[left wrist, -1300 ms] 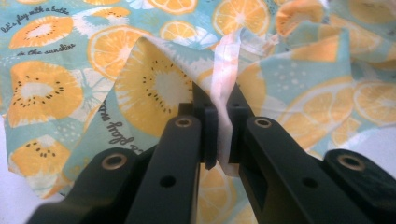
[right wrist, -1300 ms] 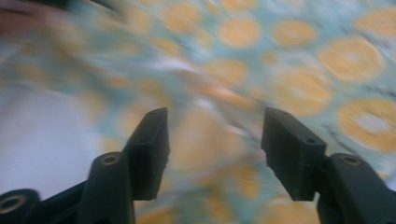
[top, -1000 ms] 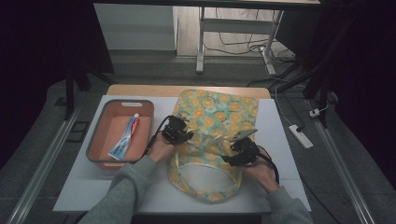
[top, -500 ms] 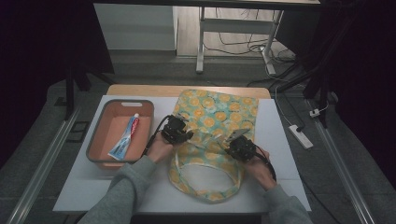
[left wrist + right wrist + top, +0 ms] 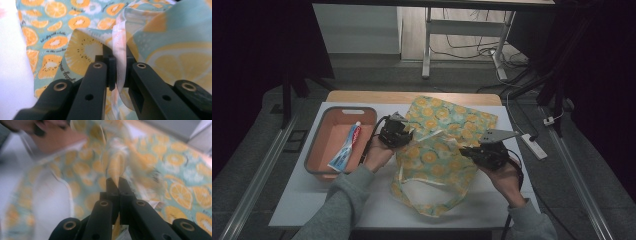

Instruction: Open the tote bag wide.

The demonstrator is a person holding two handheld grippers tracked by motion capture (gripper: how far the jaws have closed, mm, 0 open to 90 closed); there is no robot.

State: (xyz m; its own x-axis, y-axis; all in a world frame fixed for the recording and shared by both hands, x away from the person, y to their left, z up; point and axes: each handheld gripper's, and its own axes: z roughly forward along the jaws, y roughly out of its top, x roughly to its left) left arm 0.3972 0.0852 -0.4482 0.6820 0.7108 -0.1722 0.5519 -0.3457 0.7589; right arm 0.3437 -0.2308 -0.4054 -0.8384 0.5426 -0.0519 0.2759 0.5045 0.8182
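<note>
In the middle of the table (image 5: pixel 302 200), our right gripper (image 5: pixel 471 153) has just pinched shut on the fruit-print bag (image 5: pixel 447 150) beside the tray (image 5: pixel 319 145), joining our left gripper (image 5: pixel 404 134) clamped on its rim, so we can spread it open

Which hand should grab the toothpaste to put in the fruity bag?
Probably the left. The left gripper, shut on the orange-print cloth bag, sits right beside the orange plastic tray with the toothpaste tube. The right gripper is farther away.
</note>
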